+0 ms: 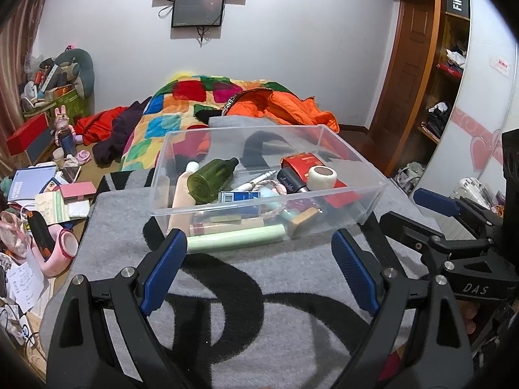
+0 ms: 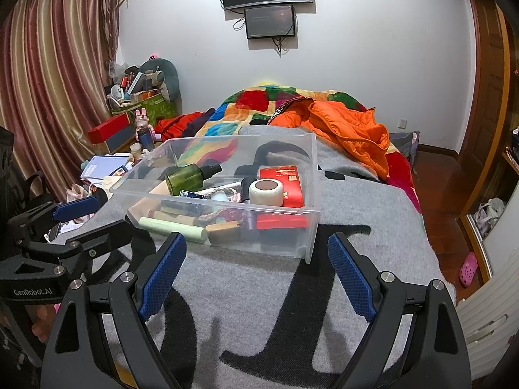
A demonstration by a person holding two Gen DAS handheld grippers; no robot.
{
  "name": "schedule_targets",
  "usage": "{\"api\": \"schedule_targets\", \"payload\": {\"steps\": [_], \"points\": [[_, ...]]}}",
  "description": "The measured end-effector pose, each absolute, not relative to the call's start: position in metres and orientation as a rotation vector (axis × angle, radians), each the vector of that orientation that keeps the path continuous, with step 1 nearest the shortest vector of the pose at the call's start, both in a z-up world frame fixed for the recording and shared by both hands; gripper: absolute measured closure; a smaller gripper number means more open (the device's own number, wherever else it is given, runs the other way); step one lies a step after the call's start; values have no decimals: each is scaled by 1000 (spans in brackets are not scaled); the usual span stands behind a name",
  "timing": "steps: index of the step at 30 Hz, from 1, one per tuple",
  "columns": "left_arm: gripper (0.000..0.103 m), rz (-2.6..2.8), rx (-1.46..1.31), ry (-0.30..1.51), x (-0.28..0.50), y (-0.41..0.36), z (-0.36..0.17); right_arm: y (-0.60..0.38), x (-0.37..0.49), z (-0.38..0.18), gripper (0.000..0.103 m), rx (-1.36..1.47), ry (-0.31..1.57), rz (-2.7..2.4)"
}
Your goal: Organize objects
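A clear plastic bin (image 1: 366, 165) (image 2: 311, 168) sits on a grey blanket with black letters (image 1: 227, 308) (image 2: 373, 253). It holds a green bottle (image 1: 211, 178) (image 2: 188, 175), a white tape roll (image 1: 322, 177) (image 2: 266, 191), a red box (image 1: 303, 162) (image 2: 285, 178), a pale green tube (image 1: 236, 238) (image 2: 172, 227), a pen and other small items. My left gripper (image 1: 259, 253) is open and empty, just short of the bin's near wall. My right gripper (image 2: 258, 259) is open and empty, near the bin's front corner. Each gripper shows at the edge of the other view.
An orange jacket (image 2: 350, 129) and a patchwork quilt (image 1: 181, 103) lie behind the bin. A cluttered side table (image 1: 42, 194) with books and boxes stands left of the bed. A wardrobe (image 1: 447, 64) and floor (image 2: 454, 201) are on the right.
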State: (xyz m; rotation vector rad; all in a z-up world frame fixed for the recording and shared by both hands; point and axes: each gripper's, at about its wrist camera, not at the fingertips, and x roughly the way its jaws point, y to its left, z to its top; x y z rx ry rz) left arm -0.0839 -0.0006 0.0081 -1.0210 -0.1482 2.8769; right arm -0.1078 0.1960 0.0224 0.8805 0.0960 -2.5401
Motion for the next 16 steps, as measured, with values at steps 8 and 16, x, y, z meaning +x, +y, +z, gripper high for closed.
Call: {"api": "schedule_targets", "payload": {"steps": [8, 16], "points": [[12, 2864, -1051, -186, -86, -3, 4, 196, -107, 22, 16, 885, 100, -2539], [11, 2882, -1016, -172, -81, -2, 9, 193, -105, 20, 16, 890, 110, -2530]]}}
